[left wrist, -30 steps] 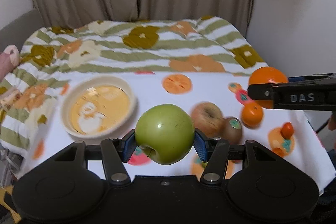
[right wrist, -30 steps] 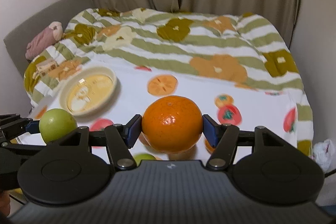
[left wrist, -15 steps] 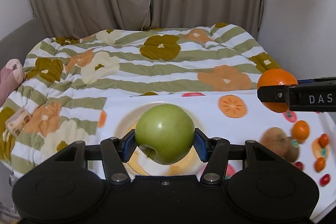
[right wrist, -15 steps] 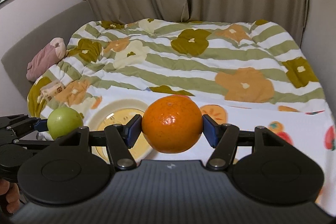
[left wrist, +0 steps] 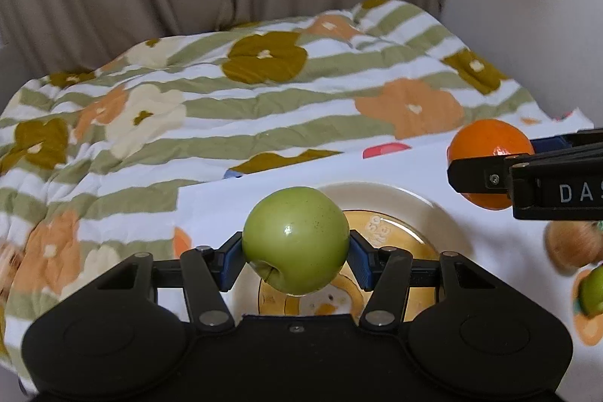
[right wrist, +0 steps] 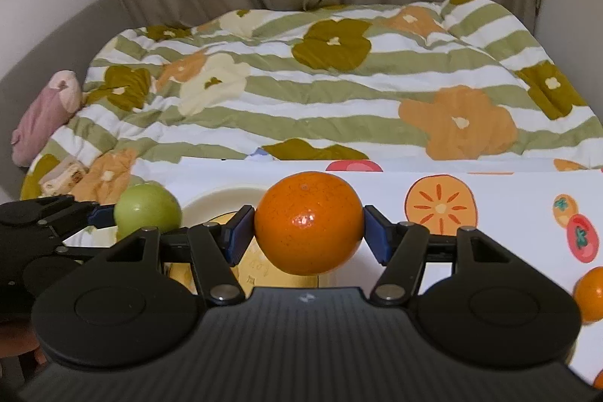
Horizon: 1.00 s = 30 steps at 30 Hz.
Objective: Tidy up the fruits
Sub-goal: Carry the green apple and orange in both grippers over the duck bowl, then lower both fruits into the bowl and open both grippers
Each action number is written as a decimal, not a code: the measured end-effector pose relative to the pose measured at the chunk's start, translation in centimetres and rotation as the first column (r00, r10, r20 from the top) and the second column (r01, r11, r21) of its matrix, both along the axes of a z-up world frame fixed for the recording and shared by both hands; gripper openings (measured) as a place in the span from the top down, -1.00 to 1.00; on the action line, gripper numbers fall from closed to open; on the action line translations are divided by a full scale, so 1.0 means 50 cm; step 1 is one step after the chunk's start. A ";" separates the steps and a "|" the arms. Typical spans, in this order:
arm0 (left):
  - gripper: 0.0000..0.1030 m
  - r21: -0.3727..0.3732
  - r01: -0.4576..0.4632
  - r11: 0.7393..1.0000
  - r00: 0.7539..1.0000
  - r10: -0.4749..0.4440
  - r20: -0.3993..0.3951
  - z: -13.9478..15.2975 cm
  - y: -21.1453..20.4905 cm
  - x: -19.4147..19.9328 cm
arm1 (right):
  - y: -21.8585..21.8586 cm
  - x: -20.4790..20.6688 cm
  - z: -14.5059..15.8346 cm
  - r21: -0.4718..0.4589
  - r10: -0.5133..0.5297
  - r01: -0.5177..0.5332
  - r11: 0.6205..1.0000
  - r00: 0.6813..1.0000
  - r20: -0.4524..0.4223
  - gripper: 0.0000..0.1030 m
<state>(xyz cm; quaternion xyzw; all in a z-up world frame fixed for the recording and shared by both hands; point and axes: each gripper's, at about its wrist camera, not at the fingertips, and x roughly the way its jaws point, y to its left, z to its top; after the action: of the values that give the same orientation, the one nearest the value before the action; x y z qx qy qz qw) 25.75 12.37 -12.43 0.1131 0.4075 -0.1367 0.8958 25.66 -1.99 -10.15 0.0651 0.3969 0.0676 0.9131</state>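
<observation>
My left gripper (left wrist: pixel 296 253) is shut on a green apple (left wrist: pixel 296 239) and holds it above the cream plate (left wrist: pixel 444 225) with a yellow centre. My right gripper (right wrist: pixel 309 232) is shut on an orange (right wrist: pixel 309 222) and holds it above the right side of the same plate (right wrist: pixel 211 200). The orange also shows in the left wrist view (left wrist: pixel 490 142), right of the plate. The apple also shows in the right wrist view (right wrist: pixel 147 210), at the left over the plate.
The plate sits on a white fruit-print cloth (right wrist: pixel 508 213) over a striped floral quilt (right wrist: pixel 339 93). A brownish fruit (left wrist: pixel 573 243) and a green fruit (left wrist: pixel 592 291) lie right of the plate. A small orange (right wrist: pixel 589 294) lies at the right. Curtains hang behind.
Both grippers have moved left and forward with their fruits. The plate has come under the apple and near the orange. The loose fruits have slid to the right edge.
</observation>
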 end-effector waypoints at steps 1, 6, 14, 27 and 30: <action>-0.18 0.010 0.018 1.000 1.000 -0.017 -0.006 -0.011 -0.003 0.012 | 0.004 0.007 -0.009 -0.005 -0.003 0.003 1.000 1.000 -0.007 -0.49; -0.18 0.070 0.095 0.993 0.995 -0.095 -0.012 -0.061 -0.028 0.047 | 0.011 0.030 -0.041 -0.013 -0.017 0.016 1.000 0.999 -0.041 -0.49; -0.18 0.081 0.149 0.986 0.988 -0.145 -0.046 -0.097 -0.031 0.071 | 0.001 0.047 -0.062 -0.029 -0.044 0.041 0.999 0.996 -0.074 -0.49; -0.93 0.042 0.160 0.986 0.987 -0.160 -0.016 -0.049 0.010 0.042 | 0.008 0.043 -0.057 -0.045 0.037 -0.040 0.998 0.997 -0.069 -0.49; -0.93 0.029 0.140 0.990 0.990 -0.140 -0.025 -0.045 0.033 0.024 | 0.024 0.044 -0.067 -0.058 0.084 -0.088 0.994 0.994 -0.070 -0.49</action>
<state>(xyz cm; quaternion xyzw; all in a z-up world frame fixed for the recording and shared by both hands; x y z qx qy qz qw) 26.97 14.03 -14.69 0.1534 0.4109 -0.1943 0.8774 27.84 -0.82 -13.50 0.0224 0.4320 0.0926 0.8968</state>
